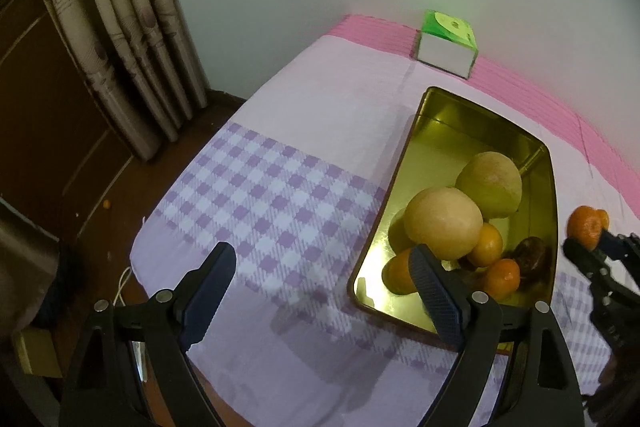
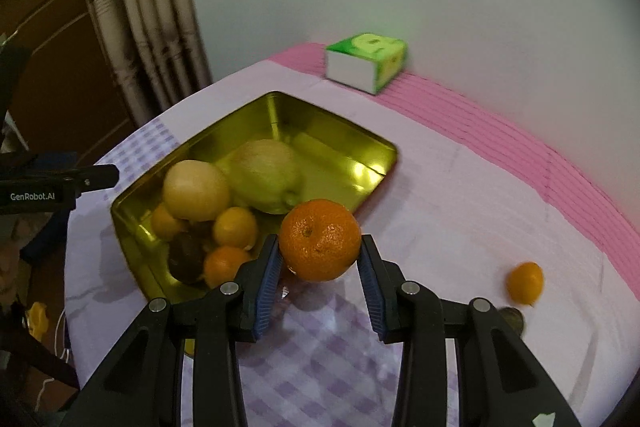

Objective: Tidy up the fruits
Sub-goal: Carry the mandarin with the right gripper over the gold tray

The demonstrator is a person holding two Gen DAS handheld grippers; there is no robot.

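Note:
A gold metal tray [image 1: 408, 155] [image 2: 332, 139] lies on the cloth-covered table and holds two pale pears [image 1: 442, 223] [image 2: 196, 189], several small oranges [image 1: 500, 277] [image 2: 235, 227] and a dark fruit [image 1: 530, 255] [image 2: 186, 255]. My right gripper [image 2: 320, 255] is shut on an orange [image 2: 320, 239] and holds it above the tray's near right corner; it also shows in the left wrist view [image 1: 586, 227]. My left gripper [image 1: 320, 267] is open and empty over the checked cloth, left of the tray. Another small orange [image 2: 525, 283] lies on the cloth to the right.
A green and white tissue box [image 1: 446, 45] [image 2: 366, 65] stands at the table's far edge by the wall. Curtains [image 1: 120, 27] hang to the left beyond the table edge. A dark round object [image 2: 514, 319] lies partly hidden behind my right gripper's arm.

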